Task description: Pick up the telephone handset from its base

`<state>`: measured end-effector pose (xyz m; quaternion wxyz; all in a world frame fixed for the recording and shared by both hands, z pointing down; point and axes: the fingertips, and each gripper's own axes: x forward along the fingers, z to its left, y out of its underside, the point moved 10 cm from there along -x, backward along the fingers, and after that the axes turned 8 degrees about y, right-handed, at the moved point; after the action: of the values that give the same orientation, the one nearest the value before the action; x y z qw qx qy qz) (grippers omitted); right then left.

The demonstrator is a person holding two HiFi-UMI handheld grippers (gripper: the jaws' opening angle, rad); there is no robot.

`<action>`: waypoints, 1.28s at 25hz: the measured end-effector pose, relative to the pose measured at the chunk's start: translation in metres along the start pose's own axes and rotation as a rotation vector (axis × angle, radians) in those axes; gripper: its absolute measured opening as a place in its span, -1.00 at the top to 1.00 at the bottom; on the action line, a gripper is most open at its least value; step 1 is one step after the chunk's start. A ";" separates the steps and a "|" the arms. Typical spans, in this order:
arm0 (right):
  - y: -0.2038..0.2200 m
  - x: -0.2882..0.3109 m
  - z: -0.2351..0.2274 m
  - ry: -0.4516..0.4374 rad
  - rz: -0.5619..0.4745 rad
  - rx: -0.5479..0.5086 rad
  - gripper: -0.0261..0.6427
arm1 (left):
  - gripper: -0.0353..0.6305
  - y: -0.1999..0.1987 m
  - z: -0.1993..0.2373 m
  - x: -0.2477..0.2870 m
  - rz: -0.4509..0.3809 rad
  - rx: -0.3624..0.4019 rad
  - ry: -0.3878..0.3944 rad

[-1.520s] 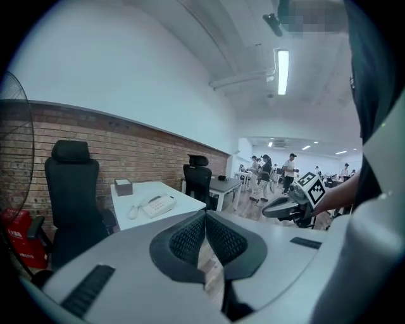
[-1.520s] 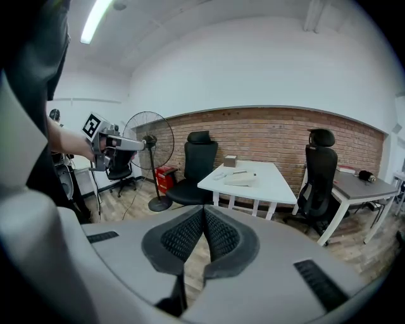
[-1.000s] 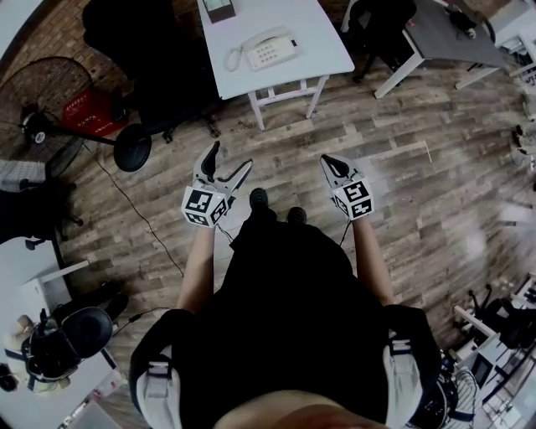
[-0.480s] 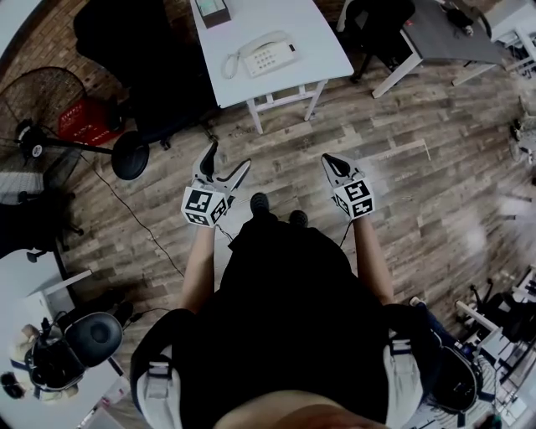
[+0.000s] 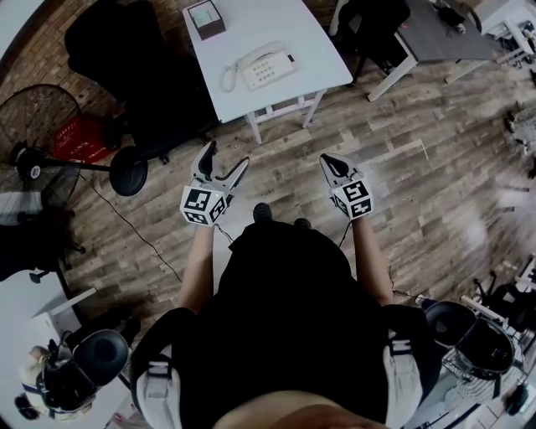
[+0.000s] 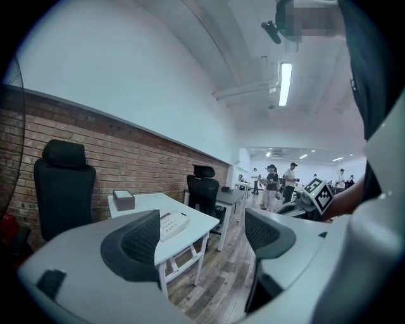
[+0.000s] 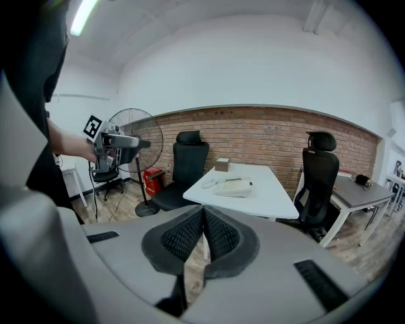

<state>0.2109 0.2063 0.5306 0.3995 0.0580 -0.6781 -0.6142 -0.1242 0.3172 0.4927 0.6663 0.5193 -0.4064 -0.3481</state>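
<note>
Change: the white table [image 5: 289,29] sits lower and nearer in the head view than a second ago, so the person has been walking toward it. The task is still at the approach.
Table: far centre, across bare wood floor and well apart from both grippers.
Telephone [image 5: 266,67]: white, on the table's near part. The handset appears to lie in its base with the coiled cord at the left, though it is too small to be sure.
Left gripper [image 5: 226,157]: jaws spread wide with nothing between them, aimed at the table.
Right gripper [image 5: 327,160]: jaws pressed together, pinching nothing.
Small box [image 5: 205,17]: at the table's far left.
Writing: none readable. The grippers' cubes carry only square markers, and the keypad is too small to read.
</note>
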 end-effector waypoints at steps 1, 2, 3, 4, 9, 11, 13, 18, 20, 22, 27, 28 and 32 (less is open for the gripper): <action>-0.002 0.003 0.001 0.007 -0.002 0.000 0.93 | -0.33 -0.001 0.005 0.000 -0.002 0.000 0.004; -0.003 0.006 0.001 0.013 -0.004 0.002 0.93 | -0.34 -0.002 0.010 0.001 -0.004 0.001 0.008; -0.003 0.008 0.003 0.019 -0.004 0.005 0.93 | -0.33 -0.003 0.014 0.001 -0.004 0.003 0.013; -0.003 0.010 0.005 0.022 -0.003 0.008 0.93 | -0.33 -0.003 0.017 0.002 -0.004 0.005 0.019; -0.014 0.026 0.021 0.032 -0.002 0.023 0.93 | -0.33 -0.003 0.040 -0.001 0.003 -0.001 0.048; -0.018 0.030 0.030 0.034 -0.002 0.033 0.93 | -0.33 -0.002 0.049 -0.003 0.007 -0.002 0.056; -0.019 0.032 0.036 0.039 0.004 0.043 0.93 | -0.33 0.000 0.055 -0.005 0.010 -0.001 0.064; -0.015 0.038 0.048 0.062 0.020 0.063 0.93 | -0.33 0.005 0.068 -0.010 0.023 -0.003 0.090; -0.015 0.041 0.054 0.066 0.026 0.070 0.93 | -0.33 0.007 0.073 -0.012 0.032 -0.010 0.097; -0.013 0.042 0.059 0.066 0.032 0.077 0.93 | -0.33 0.010 0.077 -0.013 0.041 -0.013 0.102; -0.012 0.048 0.059 0.058 0.048 0.081 0.93 | -0.33 0.010 0.085 -0.010 0.053 -0.022 0.097; -0.012 0.049 0.056 0.061 0.048 0.076 0.93 | -0.33 0.010 0.086 -0.007 0.055 -0.020 0.099; -0.011 0.060 0.038 0.068 0.045 0.058 0.93 | -0.33 0.006 0.088 0.007 0.055 -0.008 0.102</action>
<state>0.1429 0.1999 0.5520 0.4340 0.0752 -0.6829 -0.5829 -0.1998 0.2761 0.5117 0.6975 0.5226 -0.3844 -0.3044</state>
